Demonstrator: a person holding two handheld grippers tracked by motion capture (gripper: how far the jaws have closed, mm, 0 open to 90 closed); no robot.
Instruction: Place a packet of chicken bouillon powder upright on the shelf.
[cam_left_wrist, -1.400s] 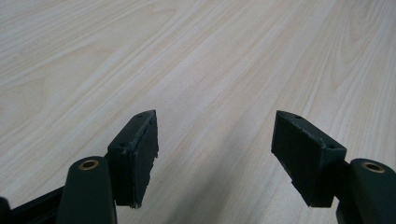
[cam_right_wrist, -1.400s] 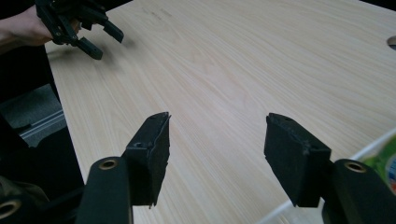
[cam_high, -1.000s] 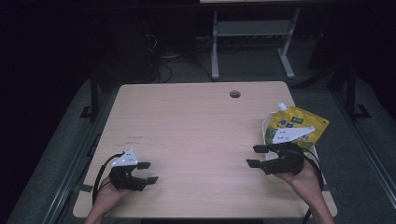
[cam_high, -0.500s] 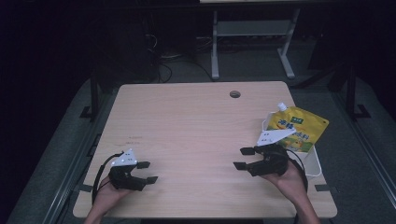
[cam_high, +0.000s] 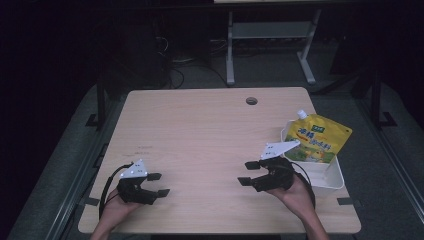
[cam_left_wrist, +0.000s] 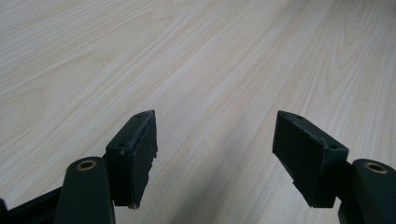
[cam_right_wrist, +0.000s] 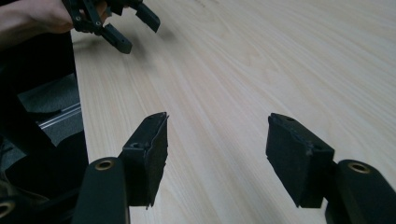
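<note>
Since the earlier pictures the right gripper (cam_high: 251, 172) has drawn away from the yellow pouch (cam_high: 317, 142) toward the middle of the table (cam_high: 200, 125), while the left gripper (cam_high: 156, 184) has kept its place near the table's near-left corner. Going left to right from there: the left gripper hovers with its jaws released and nothing between them, bare wood ahead of it in its own view; the right gripper, well to the left of the pouch now, also stands unclenched and empty, its jaws having just eased a little wider; then comes the pouch, leaning in the white tray (cam_high: 334, 180) at the table's right edge, spout up. As I judge it, the risk lies in the pouch: it is soft and propped on the tray's rim, so a pinch on its slack upper part could fold it or let it slip, and a bump to the light tray could push it off the nearby edge. Count: two grippers, one pouch, one tray, one table.
</note>
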